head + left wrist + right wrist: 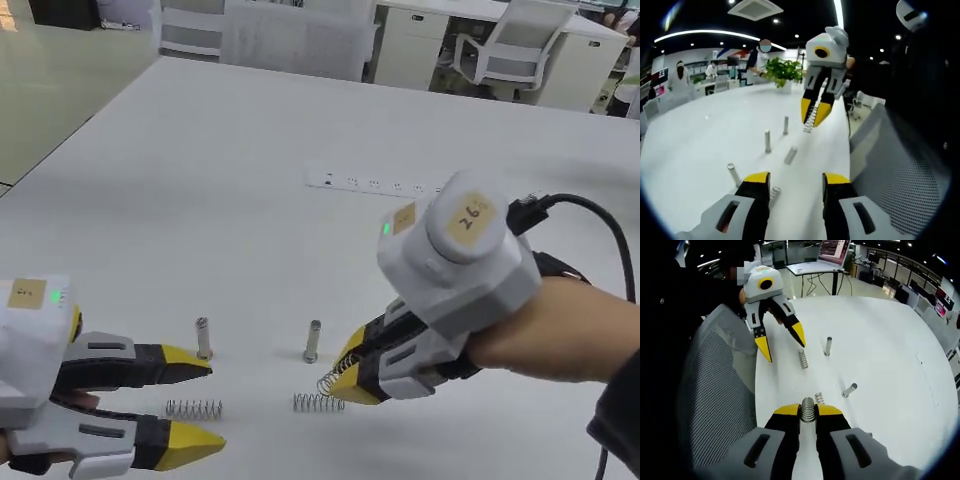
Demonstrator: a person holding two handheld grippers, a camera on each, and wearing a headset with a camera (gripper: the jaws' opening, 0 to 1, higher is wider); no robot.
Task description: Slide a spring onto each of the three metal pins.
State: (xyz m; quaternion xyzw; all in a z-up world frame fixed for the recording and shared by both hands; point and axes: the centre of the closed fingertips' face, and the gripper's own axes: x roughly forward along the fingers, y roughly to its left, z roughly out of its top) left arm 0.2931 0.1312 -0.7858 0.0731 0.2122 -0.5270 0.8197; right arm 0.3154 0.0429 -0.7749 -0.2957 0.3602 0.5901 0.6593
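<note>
A tilted spring (808, 409) is clamped in the right gripper (350, 377), just beside an upright pin (313, 341) near the table's (250, 230) front edge; the left gripper (212, 403) is seen spread apart and empty.

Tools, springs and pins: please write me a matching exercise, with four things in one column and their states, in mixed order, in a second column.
1 left tool
2 right tool
3 pin nearest the left tool
4 spring beside the left tool

A lies flat on the table
B open
C stands upright, bare
D shut on another spring

Pairs: 1-B; 2-D; 3-C; 4-A
</note>
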